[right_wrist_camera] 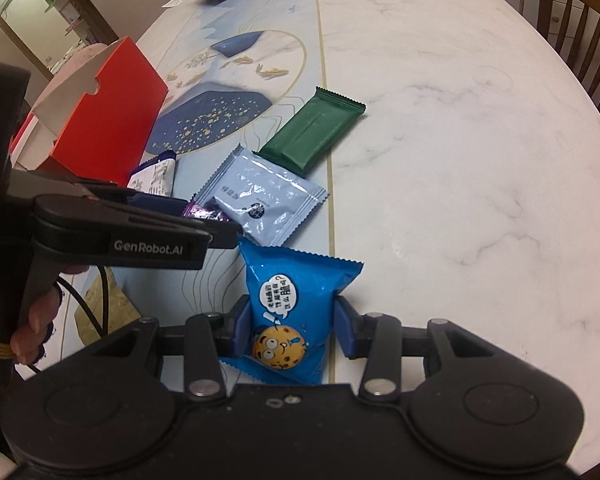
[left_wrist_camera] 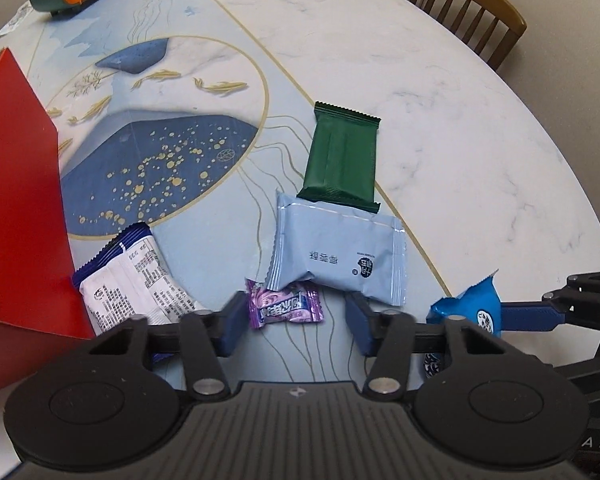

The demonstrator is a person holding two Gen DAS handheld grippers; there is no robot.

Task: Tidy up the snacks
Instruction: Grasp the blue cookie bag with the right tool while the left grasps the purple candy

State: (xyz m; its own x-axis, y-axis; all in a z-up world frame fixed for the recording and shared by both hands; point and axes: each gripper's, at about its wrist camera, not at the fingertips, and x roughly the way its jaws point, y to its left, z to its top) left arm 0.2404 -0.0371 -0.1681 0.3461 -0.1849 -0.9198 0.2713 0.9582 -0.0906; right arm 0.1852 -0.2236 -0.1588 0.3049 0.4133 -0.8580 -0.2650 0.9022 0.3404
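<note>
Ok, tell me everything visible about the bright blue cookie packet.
The blue cookie packet is a glossy, puffy plastic pouch with zigzag-cut ends, printed with a cartoon cookie face and a white speech bubble of Chinese text. It lies on the table, lengthwise between the right gripper fingers, which flank its sides; firm contact is unclear. Its far end sits near the pale blue packet.
</note>
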